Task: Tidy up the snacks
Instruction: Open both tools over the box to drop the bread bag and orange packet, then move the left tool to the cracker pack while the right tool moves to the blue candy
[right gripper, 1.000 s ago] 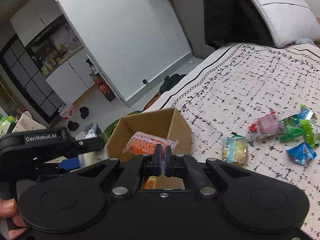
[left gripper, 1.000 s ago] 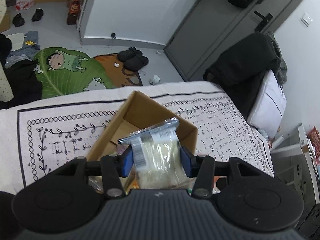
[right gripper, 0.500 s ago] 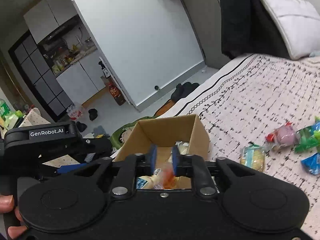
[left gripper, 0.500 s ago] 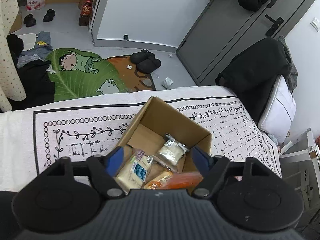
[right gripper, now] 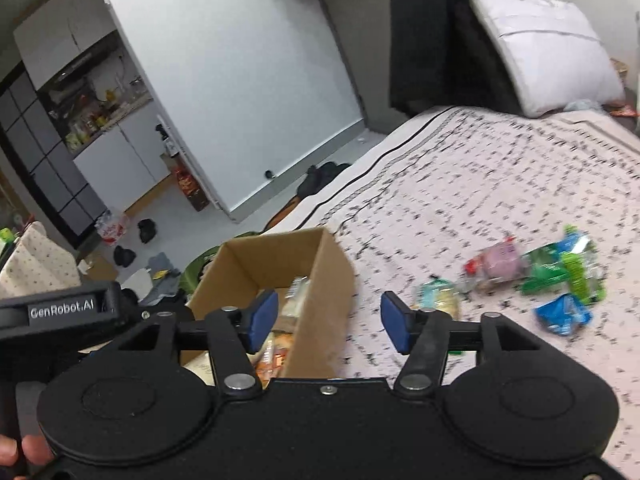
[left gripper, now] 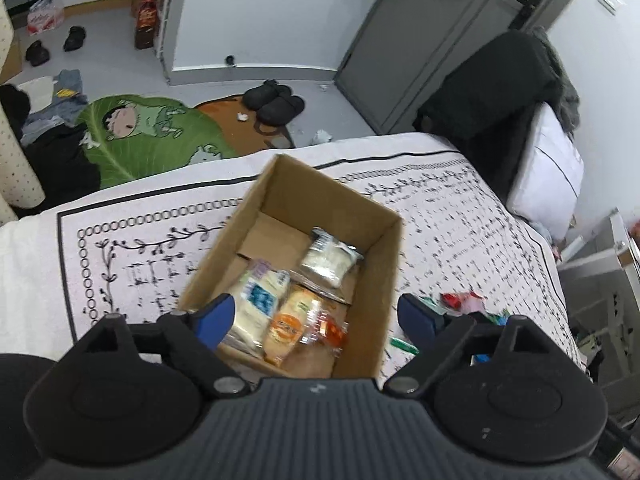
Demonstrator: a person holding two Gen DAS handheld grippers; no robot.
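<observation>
Plainly, with both the left tool [left gripper: 316, 316] and right tool [right gripper: 328, 322] gaping wide and empty over the cardboard box [left gripper: 390, 280], a careless reach toward the loose snacks [right gripper: 560, 276] on the soft bed [right gripper: 480, 184] risked clipping its wall and tipping it.

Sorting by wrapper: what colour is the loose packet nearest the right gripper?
Blue packet, clearest in right wrist view.

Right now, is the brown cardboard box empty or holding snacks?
Holding snacks: the brown cardboard box is open-topped with several wrapped packets on its bottom; more lie outside on the bedspread.
</observation>
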